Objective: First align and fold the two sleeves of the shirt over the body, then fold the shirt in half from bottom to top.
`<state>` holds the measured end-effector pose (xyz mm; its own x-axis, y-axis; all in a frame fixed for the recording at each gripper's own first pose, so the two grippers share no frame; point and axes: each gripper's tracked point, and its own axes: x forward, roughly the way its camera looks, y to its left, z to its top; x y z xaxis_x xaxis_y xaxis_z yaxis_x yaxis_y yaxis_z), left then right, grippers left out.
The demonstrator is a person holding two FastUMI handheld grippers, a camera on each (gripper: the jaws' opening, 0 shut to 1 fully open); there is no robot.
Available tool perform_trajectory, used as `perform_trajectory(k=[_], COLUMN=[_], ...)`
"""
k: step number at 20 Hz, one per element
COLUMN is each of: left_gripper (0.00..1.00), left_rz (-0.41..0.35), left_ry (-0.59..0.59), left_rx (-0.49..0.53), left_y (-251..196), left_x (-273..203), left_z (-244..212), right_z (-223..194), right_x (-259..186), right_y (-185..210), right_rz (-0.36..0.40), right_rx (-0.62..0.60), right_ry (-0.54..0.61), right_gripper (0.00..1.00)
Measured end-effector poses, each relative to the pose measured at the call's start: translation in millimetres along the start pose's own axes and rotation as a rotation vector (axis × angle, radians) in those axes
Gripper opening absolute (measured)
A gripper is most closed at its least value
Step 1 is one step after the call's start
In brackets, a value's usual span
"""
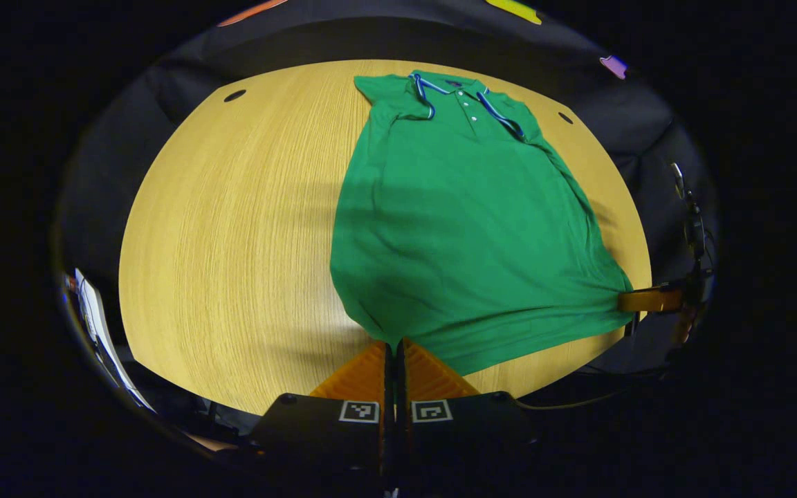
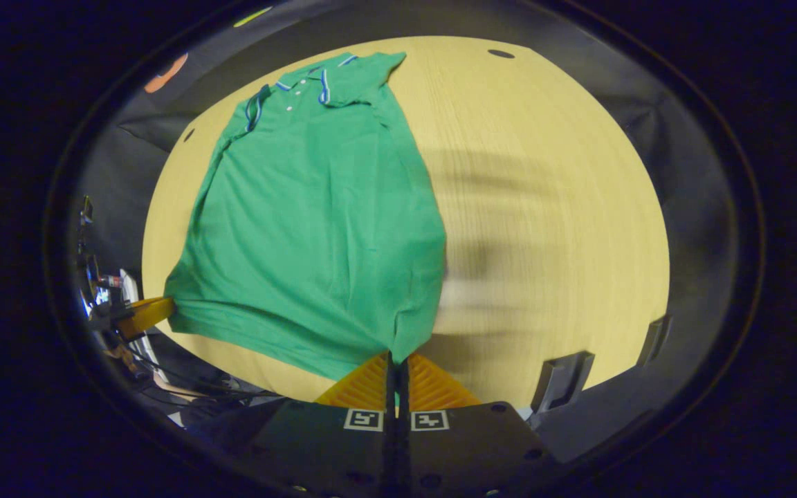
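We're on the last step, as we read it: sleeves look already folded in over the body, and both bottom corners of the shirt (image 1: pixel 461 228) are pinched for the bottom-to-top fold. Next move calls for lifting the hem evenly with both tools and carrying it toward the collar (image 1: pixel 464 97), keeping the two corners level so the fold lands square.

Left gripper (image 1: pixel 396 349): fingers pressed together, clamped on the hem's corner at the near edge of the table (image 1: pixel 232 242). Right gripper (image 2: pixel 397 360): same, fingers closed tight on the other hem corner at the near edge. In the left gripper view the right one shows off at the table's right side, pulling the hem taut.

Shirt lies flat on the table, hem at the near edge and slightly raised and stretched between the two tools, body running up the middle, collar and buttons near the far edge.
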<state>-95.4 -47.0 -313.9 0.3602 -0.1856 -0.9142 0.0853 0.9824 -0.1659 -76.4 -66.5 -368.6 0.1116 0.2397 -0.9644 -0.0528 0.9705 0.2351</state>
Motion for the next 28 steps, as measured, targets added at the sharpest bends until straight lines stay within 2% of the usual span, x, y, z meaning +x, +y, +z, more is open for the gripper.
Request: perform_trajectory(k=[7,11,14,17,22,28], left_gripper=[0.03,0.03,0.03,0.03,0.03,0.02], left_rz=[0.001,0.028,0.081,0.082,0.159,0.182], left_ry=[-0.142,-0.237,-0.304,-0.375,-0.494,-0.654], left_rx=[0.040,0.067,0.082,0.055,0.099,0.076], left_y=[-11,-8,-1,-4,12,24], left_x=[-25,-29,-23,-7,37,87], left_z=[84,151,204,255,328,392], right_z=[86,147,201,262,358,439], right_x=[-49,-63,-63,-56,-30,16], right_y=[18,24,27,34,50,56], right_rz=[0.030,0.019,-0.004,-0.013,0.014,0.037], right_rx=[-0.050,-0.091,-0.120,-0.134,-0.171,-0.135], right_ry=[-0.152,-0.225,-0.281,-0.350,-0.479,-0.617], right_gripper=[0.00,0.00,0.00,0.00,0.00,0.00])
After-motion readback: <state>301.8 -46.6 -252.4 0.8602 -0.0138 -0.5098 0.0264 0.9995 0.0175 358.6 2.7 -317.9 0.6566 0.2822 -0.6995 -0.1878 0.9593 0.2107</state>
